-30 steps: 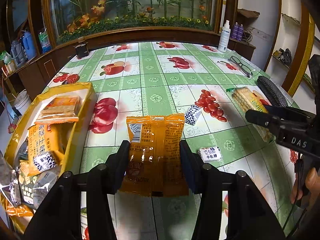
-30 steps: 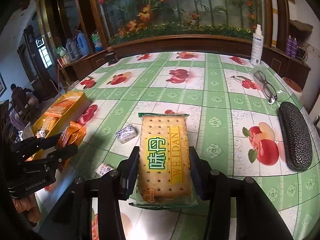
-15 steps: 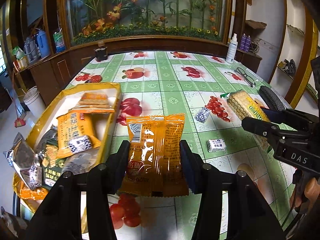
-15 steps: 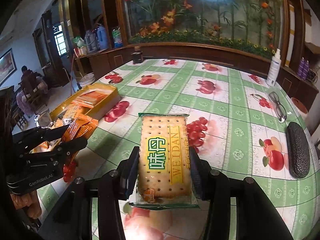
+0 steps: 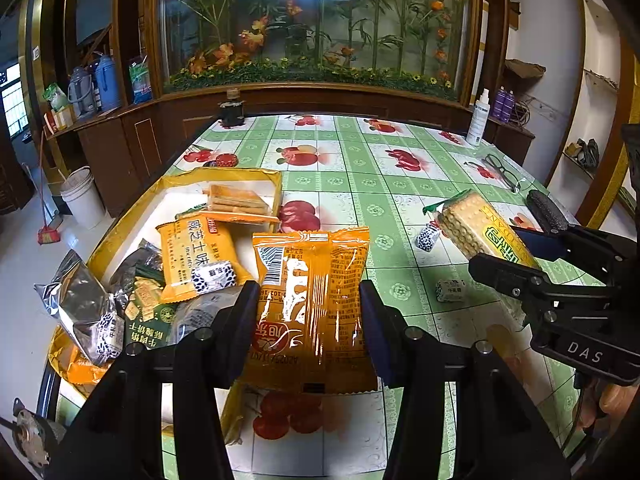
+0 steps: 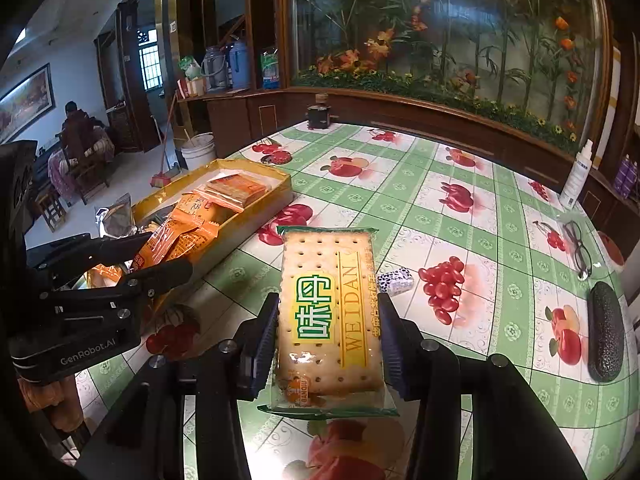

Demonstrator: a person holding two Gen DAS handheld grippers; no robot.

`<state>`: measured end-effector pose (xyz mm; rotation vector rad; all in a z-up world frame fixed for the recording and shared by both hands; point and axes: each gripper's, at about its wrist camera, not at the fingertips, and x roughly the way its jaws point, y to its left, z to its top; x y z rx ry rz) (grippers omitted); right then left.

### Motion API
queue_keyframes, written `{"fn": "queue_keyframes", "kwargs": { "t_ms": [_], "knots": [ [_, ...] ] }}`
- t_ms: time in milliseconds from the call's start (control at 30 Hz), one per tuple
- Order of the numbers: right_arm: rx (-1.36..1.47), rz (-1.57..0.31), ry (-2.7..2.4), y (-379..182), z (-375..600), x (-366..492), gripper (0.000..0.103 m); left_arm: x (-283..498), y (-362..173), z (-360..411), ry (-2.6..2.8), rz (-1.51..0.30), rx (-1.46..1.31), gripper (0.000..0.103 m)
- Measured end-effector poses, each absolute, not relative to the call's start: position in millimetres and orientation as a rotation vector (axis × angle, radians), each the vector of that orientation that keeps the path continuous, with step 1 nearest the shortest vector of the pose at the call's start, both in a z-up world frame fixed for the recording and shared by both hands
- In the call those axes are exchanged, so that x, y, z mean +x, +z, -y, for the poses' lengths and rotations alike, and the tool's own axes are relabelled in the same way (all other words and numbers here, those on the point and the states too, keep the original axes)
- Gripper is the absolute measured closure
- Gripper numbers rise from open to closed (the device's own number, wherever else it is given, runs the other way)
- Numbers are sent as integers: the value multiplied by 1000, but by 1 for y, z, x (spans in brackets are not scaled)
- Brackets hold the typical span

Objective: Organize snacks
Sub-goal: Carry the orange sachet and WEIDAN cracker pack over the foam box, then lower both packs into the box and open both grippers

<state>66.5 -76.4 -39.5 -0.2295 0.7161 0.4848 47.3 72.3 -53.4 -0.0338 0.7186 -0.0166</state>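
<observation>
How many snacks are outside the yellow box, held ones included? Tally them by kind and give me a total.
orange packet: 1
cracker pack: 1
small wrapped candies: 2
Total: 4

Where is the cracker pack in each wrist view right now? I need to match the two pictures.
Left wrist view: the cracker pack sits at the right, slanting up out of the right gripper.
Right wrist view: the cracker pack fills the lower middle, clamped upright between that gripper's fingers.
Shared landmark: the yellow tray on the table's left side.
</observation>
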Motion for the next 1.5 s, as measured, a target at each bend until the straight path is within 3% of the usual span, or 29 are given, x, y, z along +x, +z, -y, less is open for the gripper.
{"fn": "queue_keyframes", "kwargs": {
  "t_ms": [533, 867, 1500],
  "knots": [
    [-309, -683, 605, -37, 7, 60, 55, 35, -48, -133, 93, -689, -94, 55],
    [-134, -778, 774, -50, -43, 100, 56, 34, -59, -188, 189, -705, -156, 55],
    [-79, -828, 781, -74, -95, 158, 55, 67, -85, -194, 195, -798, -134, 55]
  ]
}}
